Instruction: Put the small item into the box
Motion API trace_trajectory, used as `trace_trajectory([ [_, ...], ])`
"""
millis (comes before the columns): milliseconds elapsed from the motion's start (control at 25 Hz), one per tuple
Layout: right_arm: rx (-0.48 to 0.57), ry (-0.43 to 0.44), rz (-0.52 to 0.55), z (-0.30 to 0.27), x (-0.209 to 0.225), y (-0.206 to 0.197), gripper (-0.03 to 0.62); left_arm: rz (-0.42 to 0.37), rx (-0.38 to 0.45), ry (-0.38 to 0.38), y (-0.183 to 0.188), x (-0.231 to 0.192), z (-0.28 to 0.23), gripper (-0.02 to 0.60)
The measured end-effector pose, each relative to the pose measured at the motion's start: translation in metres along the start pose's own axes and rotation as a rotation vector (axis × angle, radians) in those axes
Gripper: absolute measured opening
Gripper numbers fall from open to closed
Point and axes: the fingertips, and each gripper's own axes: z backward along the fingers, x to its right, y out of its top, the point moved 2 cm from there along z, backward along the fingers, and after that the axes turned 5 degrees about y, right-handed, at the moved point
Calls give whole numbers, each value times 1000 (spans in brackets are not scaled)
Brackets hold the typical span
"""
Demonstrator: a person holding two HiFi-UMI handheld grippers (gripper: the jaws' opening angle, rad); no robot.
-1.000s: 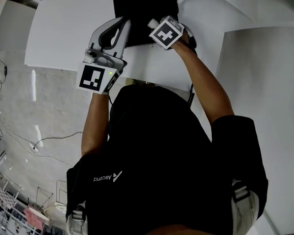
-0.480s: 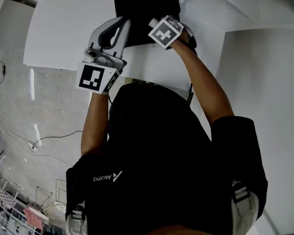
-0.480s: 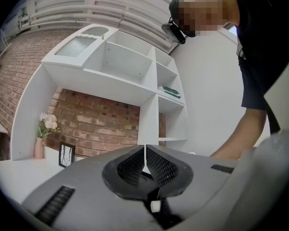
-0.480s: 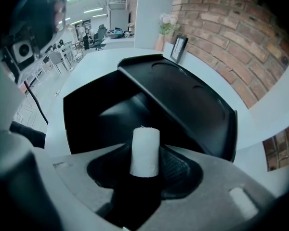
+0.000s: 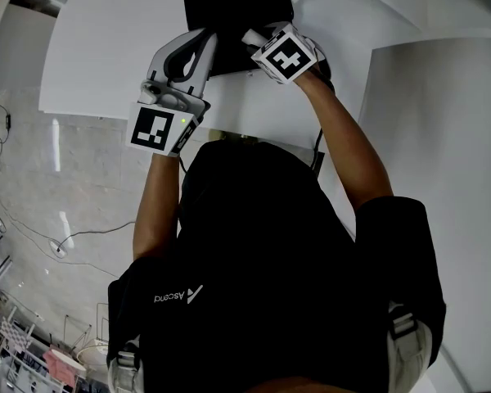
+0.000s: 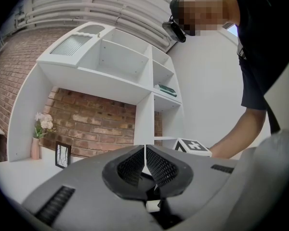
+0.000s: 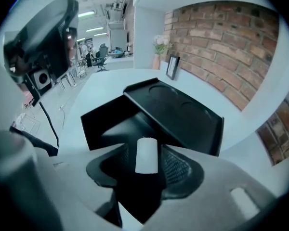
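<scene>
One small white cylinder (image 7: pixel 146 154) lies between right tongs (image 7: pixel 145 163), jaws just opening; left tongs (image 6: pixel 144 161) closed.

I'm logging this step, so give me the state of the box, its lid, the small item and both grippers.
black box: open.
lid: raised, tilted back.
right gripper: open; its jaws have just been opening.
small white item: between the right gripper's jaws, not squeezed.
left gripper: shut, empty.
</scene>
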Motion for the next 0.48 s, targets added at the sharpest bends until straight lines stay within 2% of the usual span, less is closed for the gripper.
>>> trace_trajectory([
  [240,185,15,-10,30,-9,20,204,-12,-9,-12,-5,2,1,8],
  [400,376,19,-13,63,-16,39,185,-21,-16,-20,-5,4,0,9],
  [480,483,16,-8,82,-21,50,153,-23,-20,-19,0,7,-2,8],
])
